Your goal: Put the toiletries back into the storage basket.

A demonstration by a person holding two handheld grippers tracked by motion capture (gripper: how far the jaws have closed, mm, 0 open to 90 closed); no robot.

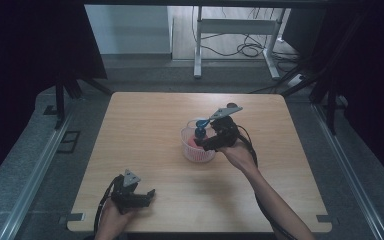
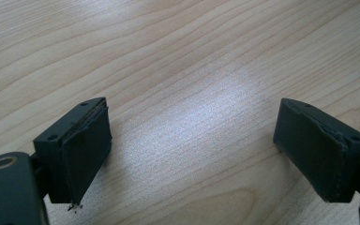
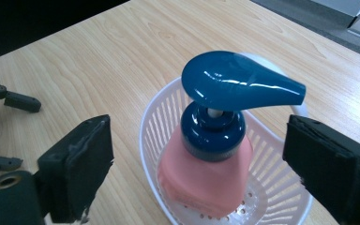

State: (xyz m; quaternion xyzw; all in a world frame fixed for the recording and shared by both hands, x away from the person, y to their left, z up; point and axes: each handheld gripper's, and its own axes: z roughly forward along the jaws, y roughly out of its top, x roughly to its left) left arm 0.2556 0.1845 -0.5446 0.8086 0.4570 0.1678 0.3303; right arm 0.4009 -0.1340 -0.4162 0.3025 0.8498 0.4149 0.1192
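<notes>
Overhead forward-down; claw cameras close, tabletop (image 1: 145, 150) shared

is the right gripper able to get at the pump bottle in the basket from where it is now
Probably yes: the right gripper is open with the pink pump bottle just ahead, upright in the white basket, nothing between; the rim sits low.

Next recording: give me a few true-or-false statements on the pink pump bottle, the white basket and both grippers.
1. The pink pump bottle with the dark blue pump head stands inside the white slotted plastic basket. True.
2. The right gripper clamps the bottle. False: its jaws stand apart on either side, not touching it.
3. The left gripper holds a sponge. False: its open jaws hold nothing, over bare wooden table.
4. The bottle stands upright. True.
</notes>
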